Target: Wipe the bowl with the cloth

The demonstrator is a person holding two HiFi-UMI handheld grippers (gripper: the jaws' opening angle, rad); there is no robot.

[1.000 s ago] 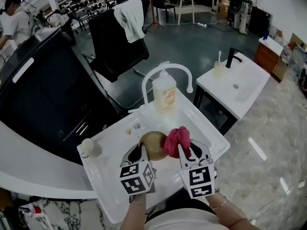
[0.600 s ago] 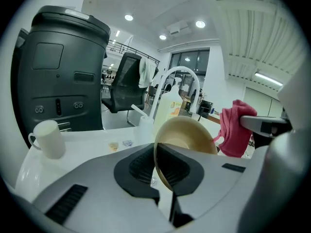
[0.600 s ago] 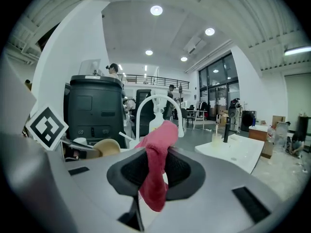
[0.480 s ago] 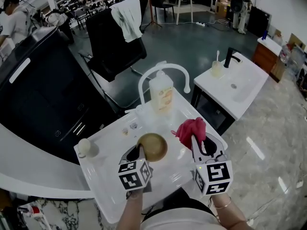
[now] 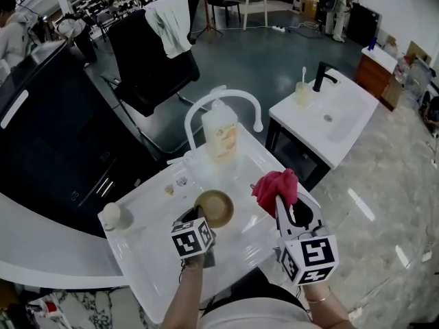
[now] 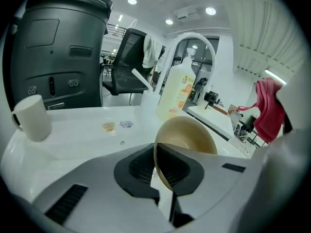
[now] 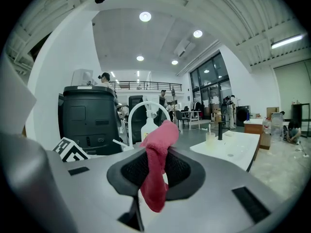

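The bowl [image 5: 215, 208] [image 6: 190, 136] is tan and sits over the white sink [image 5: 147, 252], in front of the soap bottle [image 5: 220, 138] [image 6: 176, 92]. It is tipped on edge, with its hollow side turned up and toward the cloth. Whether it touches the sink floor cannot be told. The left gripper [image 5: 199, 219] [image 6: 161, 160] is clamped on its near rim, and the thin wall runs up between the two dark pads [image 6: 138, 166].

The cloth [image 5: 275, 186] [image 7: 159, 139] is red and bunched, and it hangs to the right of the bowl, clear of it, above the sink's right edge. The right gripper [image 5: 283, 208] [image 7: 156, 168] is closed on it. A fold rises above the pads [image 7: 181, 171] and a tail droops below them. In the left gripper view the cloth [image 6: 268, 109] shows at the far right, apart from the bowl.

Behind the bottle a white faucet [image 5: 221, 103] [image 7: 146, 111] arches over the sink. A white cup [image 5: 110, 215] [image 6: 32, 117] stands at the sink's left corner, well apart from the bowl.

Further out, a black machine [image 5: 48, 136] [image 6: 60, 47] stands to the left. A black chair [image 5: 144, 64] with a towel [image 5: 169, 20] over its back stands behind the sink. A second sink [image 5: 329, 118] with a black tap [image 5: 321, 76] stands to the right.
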